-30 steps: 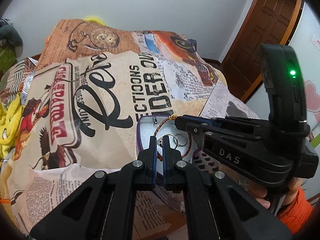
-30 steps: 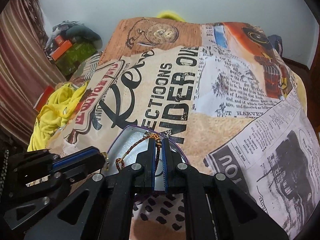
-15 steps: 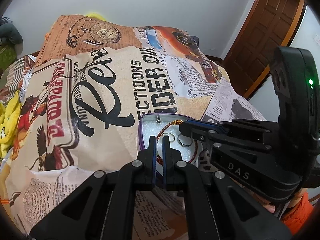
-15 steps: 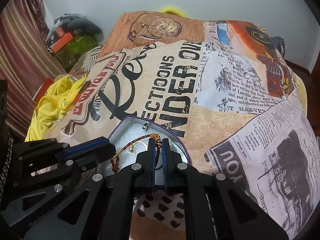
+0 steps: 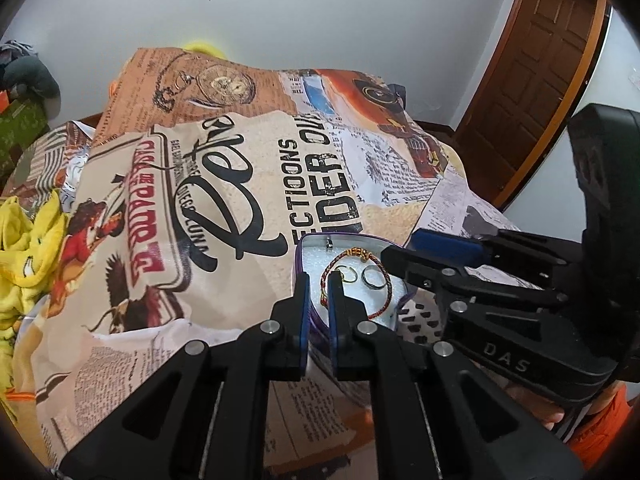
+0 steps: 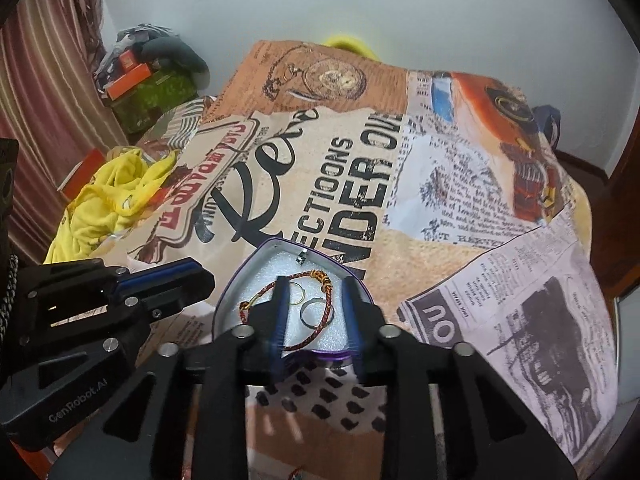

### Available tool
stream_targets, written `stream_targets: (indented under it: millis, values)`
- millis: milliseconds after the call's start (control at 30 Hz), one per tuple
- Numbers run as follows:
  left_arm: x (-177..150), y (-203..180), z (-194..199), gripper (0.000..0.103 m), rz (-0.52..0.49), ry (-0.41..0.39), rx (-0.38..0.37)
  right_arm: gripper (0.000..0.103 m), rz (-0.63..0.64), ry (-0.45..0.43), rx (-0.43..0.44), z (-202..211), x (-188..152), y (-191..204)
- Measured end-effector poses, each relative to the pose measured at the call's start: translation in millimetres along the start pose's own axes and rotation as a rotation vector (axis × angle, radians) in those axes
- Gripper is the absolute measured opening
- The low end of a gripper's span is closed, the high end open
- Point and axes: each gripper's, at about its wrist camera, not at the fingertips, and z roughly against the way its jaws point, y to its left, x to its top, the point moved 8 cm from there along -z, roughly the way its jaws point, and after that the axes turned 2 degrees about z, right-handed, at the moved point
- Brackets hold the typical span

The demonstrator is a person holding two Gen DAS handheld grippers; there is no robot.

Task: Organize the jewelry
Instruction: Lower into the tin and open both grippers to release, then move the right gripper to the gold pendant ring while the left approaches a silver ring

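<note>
A purple-rimmed jewelry tin lined with white foam lies on the printed bedspread. In it lie a red-and-gold braided bracelet, a thin gold ring and a silver ring. My left gripper hovers just above the tin's near edge, jaws a narrow gap apart and holding nothing. My right gripper is open over the tin, its fingers either side of the rings; it also shows in the left wrist view.
A second tin piece with a black spotted pattern lies just in front of the tin. Yellow cloth is heaped at the bed's left edge. Boxes and clothes are piled by the curtain. A wooden door stands at right.
My right gripper has opened and let go of the bracelet, which now lies in the tin. My left gripper's jaws have parted slightly. Both have drawn back a little.
</note>
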Motion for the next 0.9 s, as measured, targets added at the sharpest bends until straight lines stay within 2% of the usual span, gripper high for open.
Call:
stream_targets:
  millis: [67, 233, 567, 900]
  values:
    - [-1, 0, 8, 0.011, -0.004, -0.009, 0.010, 0.027, 0.011, -0.014, -0.011, 8, 0, 2]
    - [-3, -1, 30, 0.026, -0.005, -0.039, 0.021, 0.027, 0.017, -0.046, -0.027, 30, -1, 5]
    - [-23, -4, 61, 0.026, -0.017, -0.041, 0.034, 0.027, 0.042, -0.098, -0.050, 79, -19, 16]
    - [-61, -7, 80, 0.027, -0.034, -0.004, 0.048, 0.027, 0.040, -0.049, -0.033, 85, -58, 29]
